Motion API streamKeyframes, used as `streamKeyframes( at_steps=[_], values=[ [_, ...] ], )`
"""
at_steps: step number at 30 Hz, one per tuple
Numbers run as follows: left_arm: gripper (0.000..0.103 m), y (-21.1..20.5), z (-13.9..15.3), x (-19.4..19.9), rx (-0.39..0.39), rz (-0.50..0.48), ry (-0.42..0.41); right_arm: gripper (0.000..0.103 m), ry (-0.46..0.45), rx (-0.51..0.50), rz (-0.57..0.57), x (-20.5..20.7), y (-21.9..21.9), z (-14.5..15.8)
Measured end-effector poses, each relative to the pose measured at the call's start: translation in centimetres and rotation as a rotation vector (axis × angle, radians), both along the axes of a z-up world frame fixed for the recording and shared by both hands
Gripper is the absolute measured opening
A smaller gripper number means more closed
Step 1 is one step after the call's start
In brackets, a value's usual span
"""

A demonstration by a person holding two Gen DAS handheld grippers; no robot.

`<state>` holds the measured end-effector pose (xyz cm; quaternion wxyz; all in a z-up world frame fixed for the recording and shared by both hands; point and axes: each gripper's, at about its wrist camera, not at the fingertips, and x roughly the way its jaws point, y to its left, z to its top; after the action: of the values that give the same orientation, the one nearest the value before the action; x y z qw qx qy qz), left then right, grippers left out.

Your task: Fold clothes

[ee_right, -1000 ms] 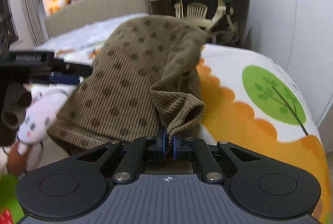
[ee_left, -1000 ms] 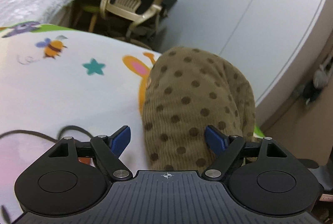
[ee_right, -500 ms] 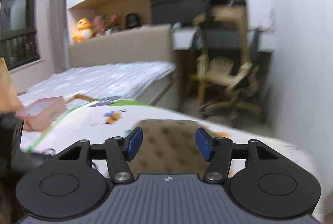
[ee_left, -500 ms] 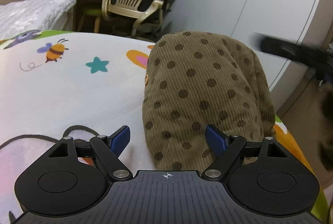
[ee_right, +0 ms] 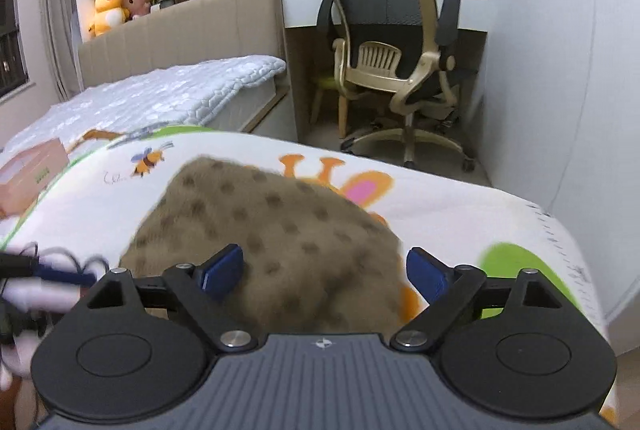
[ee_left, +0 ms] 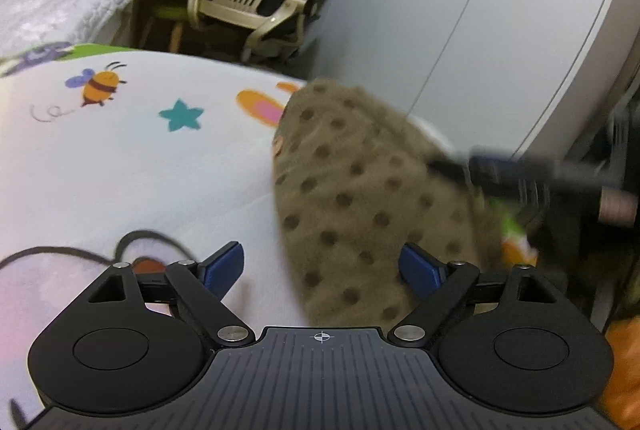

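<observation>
1. A cartoon-printed sheet [ee_right: 460, 214] covers the work surface; a bee [ee_left: 98, 86], a teal star [ee_left: 181, 115] and an orange rabbit's ears are printed on it.
2. At 10 o'clock in the right view stand a bed [ee_right: 160, 94], with plush toys [ee_right: 106, 10] on the ledge behind its headboard; at 1 o'clock, a chair [ee_right: 396, 62] at a desk, and white wall to the right.
3. The garment [ee_right: 276, 230], brown corduroy with dark dots, lies in a mound mid-sheet, blurred in both views, so its folds are hard to read.
4. Left gripper [ee_left: 322, 266]: jaws wide, having just opened further, pads apart from the cloth, whose near edge lies between them.
5. Right gripper [ee_right: 324, 270]: jaws just sprung wide, gripping nothing; the garment lies ahead, seemingly below them.
6. In the left view, the right gripper is a dark smear at 3 o'clock.
</observation>
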<state>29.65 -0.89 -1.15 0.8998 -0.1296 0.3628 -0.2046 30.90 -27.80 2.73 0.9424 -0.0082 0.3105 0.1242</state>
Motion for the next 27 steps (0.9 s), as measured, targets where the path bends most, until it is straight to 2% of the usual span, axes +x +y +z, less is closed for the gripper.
streamKeyframes(
  at_steps=[3, 5, 10, 11, 14, 16, 19, 22, 27],
  values=[
    [0.094, 1.1, 0.1, 1.2, -0.156, 0.009, 0.034, 0.09, 0.038, -0.108, -0.013, -1.7, -0.5, -1.7],
    [0.094, 0.6, -0.6, 1.9, -0.184, -0.003, 0.058, 0.09, 0.051, -0.159, -0.025, -2.3, -0.6, -3.1],
    [0.094, -1.1, -3.1, 2.5, -0.24, -0.046, 0.131, 0.09, 0.059, -0.136, -0.026, -3.3, -0.7, -3.9],
    [0.093, -1.2, -3.1, 2.4, -0.244, -0.037, 0.137, 0.09, 0.055, -0.14, -0.026, -3.6, -0.4, -3.8],
    [0.081, -1.3, -3.1, 1.9, -0.255, -0.013, 0.152, 0.085, 0.045, -0.144, -0.024, -4.4, 0.3, -3.8],
    [0.073, -1.2, -2.5, 1.0, -0.229, -0.01, 0.137, 0.08, 0.039, -0.135, -0.012, -5.5, 0.9, -3.8],
    [0.071, -0.8, -1.7, -1.5, -0.192, -0.015, 0.119, 0.075, 0.03, -0.131, 0.026, -7.4, 1.9, -3.6],
    [0.07, 0.4, -1.5, -4.8, -0.189, -0.013, 0.117, 0.069, 0.025, -0.127, 0.081, -9.8, 3.4, -3.5],
    [0.07, 3.1, -1.5, -10.6, -0.191, 0.027, 0.109, 0.068, 0.018, -0.105, 0.187, -15.0, 5.9, -3.4]
  ],
)
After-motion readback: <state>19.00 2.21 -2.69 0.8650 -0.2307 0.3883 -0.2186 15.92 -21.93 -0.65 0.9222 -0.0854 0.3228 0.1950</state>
